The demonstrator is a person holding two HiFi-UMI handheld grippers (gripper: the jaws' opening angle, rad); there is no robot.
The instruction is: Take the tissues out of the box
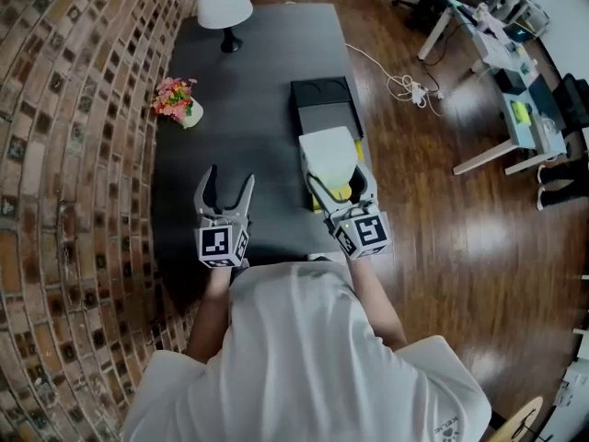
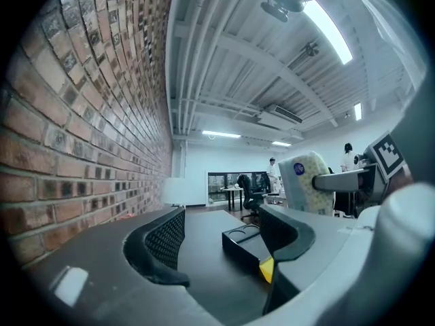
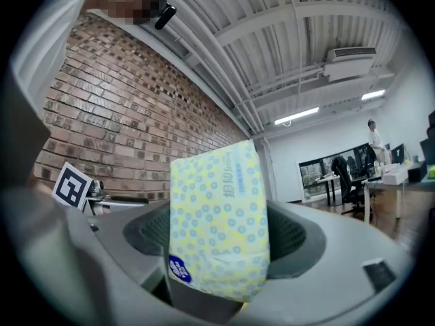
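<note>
Your right claw (image 1: 340, 185) is clamped on the tissue pack (image 1: 329, 153). In the right gripper view both jaws press against the sides of the pale yellow, blue-dotted pack (image 3: 217, 226), which stands upright between them with a round blue sticker at its lower left corner. From the head view you hold the pack over the near end of the black box (image 1: 324, 107), close to the desk's right edge. The far part of the box lies open, showing a dark inside with two round hollows at its far end. In the left gripper view the pack (image 2: 303, 182) shows higher than the rim of the box (image 2: 246, 242). A bit of yellow shows beneath the pack at the box's near end; what it is cannot be told

Your left claw (image 1: 230, 188) stands open with nothing between its jaws, and only the dark desk (image 1: 262, 58) shows through the gap in the left gripper view (image 2: 221, 250). It sits over the near half of the desk, left of the box and well apart from it

A white-shaded lamp (image 1: 224, 3) stands at the far left corner, and a small pot of pink flowers (image 1: 175, 99) sits by the left edge, next to the brick wall (image 1: 74, 127)
</note>
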